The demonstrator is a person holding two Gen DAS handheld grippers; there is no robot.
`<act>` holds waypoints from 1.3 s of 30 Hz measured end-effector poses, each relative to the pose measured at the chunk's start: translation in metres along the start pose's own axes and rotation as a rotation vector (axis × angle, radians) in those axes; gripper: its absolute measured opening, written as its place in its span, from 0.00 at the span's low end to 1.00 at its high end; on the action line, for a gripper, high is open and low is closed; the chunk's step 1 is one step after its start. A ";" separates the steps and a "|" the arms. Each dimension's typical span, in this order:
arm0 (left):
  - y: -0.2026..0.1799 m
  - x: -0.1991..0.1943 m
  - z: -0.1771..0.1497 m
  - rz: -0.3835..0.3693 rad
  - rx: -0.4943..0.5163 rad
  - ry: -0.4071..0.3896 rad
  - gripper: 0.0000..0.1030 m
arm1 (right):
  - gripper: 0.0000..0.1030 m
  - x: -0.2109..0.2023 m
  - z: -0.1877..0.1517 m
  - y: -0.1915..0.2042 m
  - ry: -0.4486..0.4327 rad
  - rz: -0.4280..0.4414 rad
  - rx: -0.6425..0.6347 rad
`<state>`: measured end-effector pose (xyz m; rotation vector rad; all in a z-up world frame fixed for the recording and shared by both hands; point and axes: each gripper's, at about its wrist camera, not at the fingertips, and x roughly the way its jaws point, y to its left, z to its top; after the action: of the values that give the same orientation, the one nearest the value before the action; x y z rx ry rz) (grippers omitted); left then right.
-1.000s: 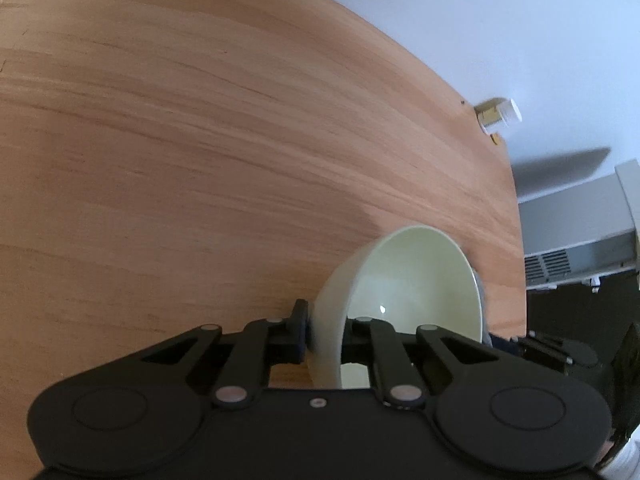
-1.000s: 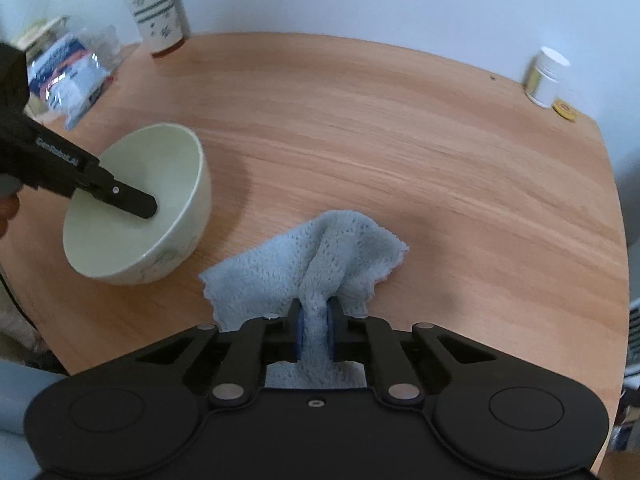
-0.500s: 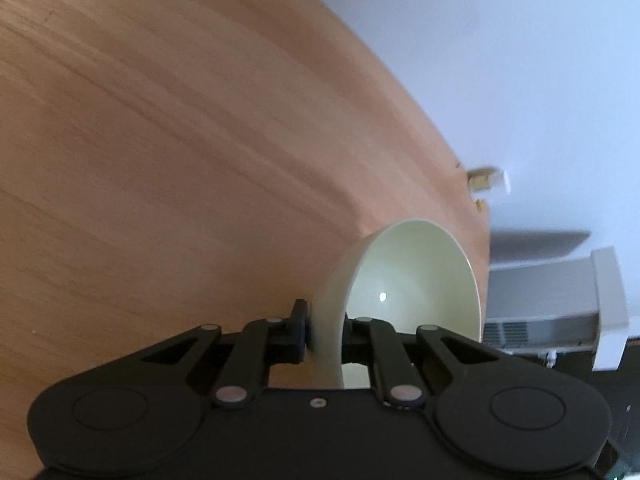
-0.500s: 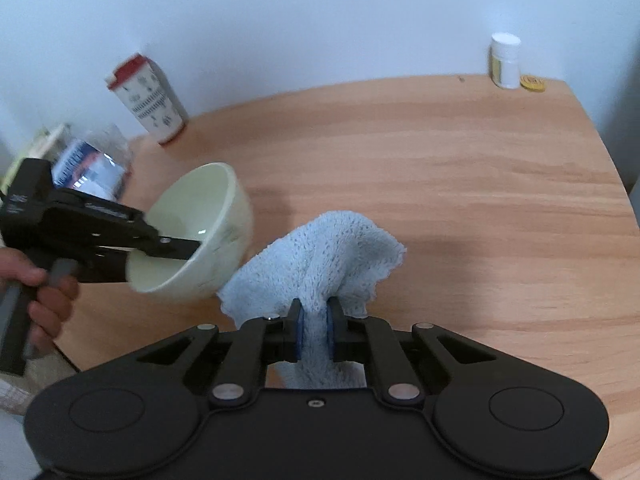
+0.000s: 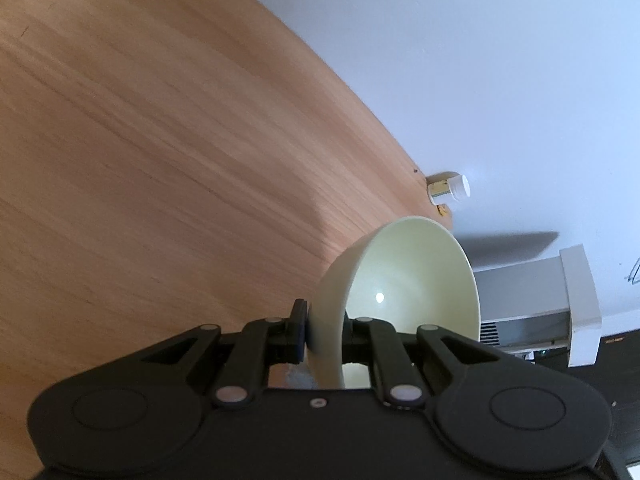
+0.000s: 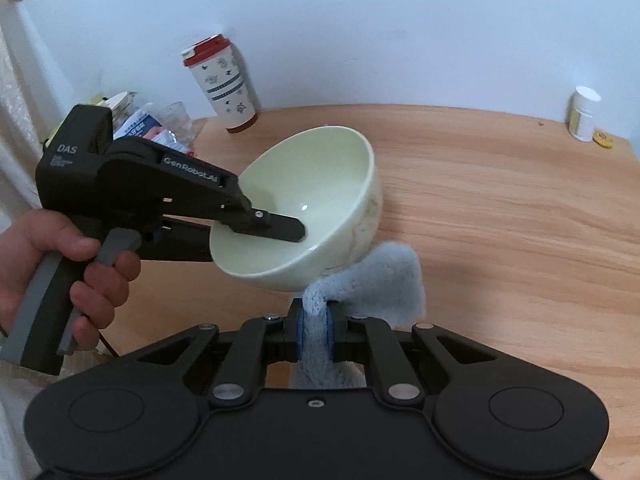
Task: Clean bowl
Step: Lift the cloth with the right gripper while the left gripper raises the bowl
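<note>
Since a second earlier, both bowl and cloth had left the bench: then the bowl (image 6: 304, 208) had sat on the wood with the cloth (image 6: 376, 280) lying flat beside it; now each hung lifted above the surface, the bowl tilted with its mouth toward the right side and the cloth drawn in just under its lower wall, seemingly touching it. The left gripper (image 6: 280, 232), held in a person's hand (image 6: 68, 268), had its fingers closed on the bowl's rim, one finger inside the pale green hollow and the other outside; from the left wrist view the same clamp showed with the bowl's wall (image 5: 326, 336) pinched between them. The right gripper (image 6: 314, 330) had its fingers nearly together, pinching a fold of the light blue cloth, the rest of it bunched forward; behind stood a red-lidded patterned tumbler (image 6: 220, 84), some clear packets (image 6: 156, 128) at the bench's (image 6: 500, 208) far left, and a small white bottle (image 6: 584, 118) at its far right corner.
</note>
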<state>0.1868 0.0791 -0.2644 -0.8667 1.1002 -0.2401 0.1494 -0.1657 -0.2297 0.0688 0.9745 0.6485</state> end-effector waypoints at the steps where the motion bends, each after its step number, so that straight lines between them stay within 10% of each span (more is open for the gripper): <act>1: 0.001 -0.002 -0.001 -0.003 -0.003 0.000 0.10 | 0.12 0.001 0.000 0.002 -0.005 0.004 -0.002; 39: -0.007 -0.006 -0.015 -0.072 0.056 0.015 0.11 | 0.11 0.001 -0.009 0.038 -0.035 0.047 -0.164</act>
<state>0.1726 0.0703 -0.2585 -0.8564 1.0727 -0.3361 0.1247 -0.1369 -0.2227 -0.0420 0.8853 0.7663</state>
